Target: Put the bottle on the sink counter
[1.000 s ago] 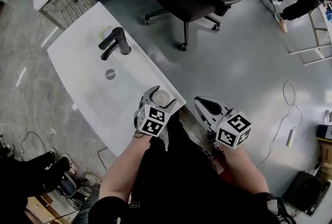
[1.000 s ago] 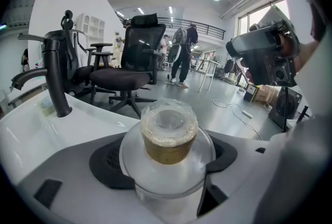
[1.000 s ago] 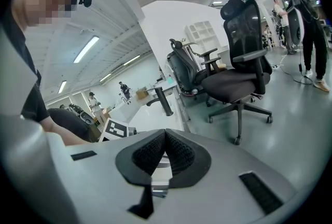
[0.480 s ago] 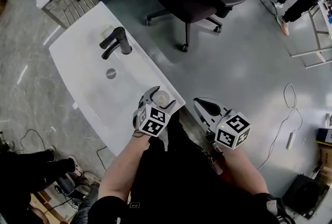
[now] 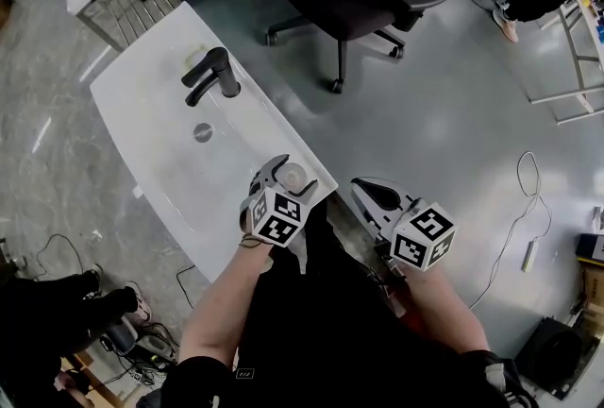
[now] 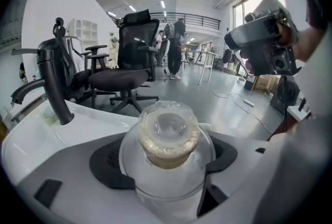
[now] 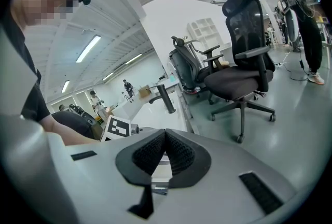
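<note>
Both grippers have barely moved: the left gripper (image 5: 280,174) stays clamped round the clear, film-capped bottle (image 6: 168,137) at the near corner of the white sink counter (image 5: 142,104), so release seems next. The right gripper (image 7: 165,151) hangs closed, empty.

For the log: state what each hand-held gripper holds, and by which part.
The left hand-held gripper clamps the clear bottle with a film-wrapped top by its shoulder, below the neck. The right hand-held gripper is shut on nothing.
</note>
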Tool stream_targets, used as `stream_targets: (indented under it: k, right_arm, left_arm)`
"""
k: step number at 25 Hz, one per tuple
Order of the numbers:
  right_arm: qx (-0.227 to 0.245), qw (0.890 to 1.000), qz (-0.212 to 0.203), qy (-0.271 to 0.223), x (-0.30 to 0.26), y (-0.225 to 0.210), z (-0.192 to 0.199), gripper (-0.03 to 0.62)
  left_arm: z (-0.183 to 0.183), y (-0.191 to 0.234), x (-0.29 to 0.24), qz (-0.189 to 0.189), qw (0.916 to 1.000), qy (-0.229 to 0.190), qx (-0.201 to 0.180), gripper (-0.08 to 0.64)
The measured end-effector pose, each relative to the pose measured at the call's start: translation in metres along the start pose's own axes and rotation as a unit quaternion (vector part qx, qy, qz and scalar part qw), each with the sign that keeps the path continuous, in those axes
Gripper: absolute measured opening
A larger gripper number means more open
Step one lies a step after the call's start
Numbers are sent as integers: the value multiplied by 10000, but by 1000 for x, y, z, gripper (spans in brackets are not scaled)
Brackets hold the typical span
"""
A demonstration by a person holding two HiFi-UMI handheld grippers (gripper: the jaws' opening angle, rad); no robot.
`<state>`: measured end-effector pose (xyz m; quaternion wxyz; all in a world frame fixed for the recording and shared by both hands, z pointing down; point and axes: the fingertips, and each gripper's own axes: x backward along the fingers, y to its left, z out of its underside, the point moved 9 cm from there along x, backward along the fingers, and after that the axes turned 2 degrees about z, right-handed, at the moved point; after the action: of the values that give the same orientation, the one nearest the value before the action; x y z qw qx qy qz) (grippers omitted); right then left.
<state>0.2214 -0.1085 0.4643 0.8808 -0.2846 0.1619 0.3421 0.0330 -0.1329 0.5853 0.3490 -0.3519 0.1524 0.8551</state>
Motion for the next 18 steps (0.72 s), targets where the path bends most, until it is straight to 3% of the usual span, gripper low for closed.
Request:
stream_targets:
  k: [8, 18]
  right_arm:
    - [38, 10000, -31, 27, -6, 3, -3, 15]
    - [81, 9999, -82, 113, -14, 4, -7, 15]
  left_arm:
    - [-1, -2, 0, 11, 9994, 153, -300, 353]
    - [0, -2, 3, -123, 9990, 121, -413, 353]
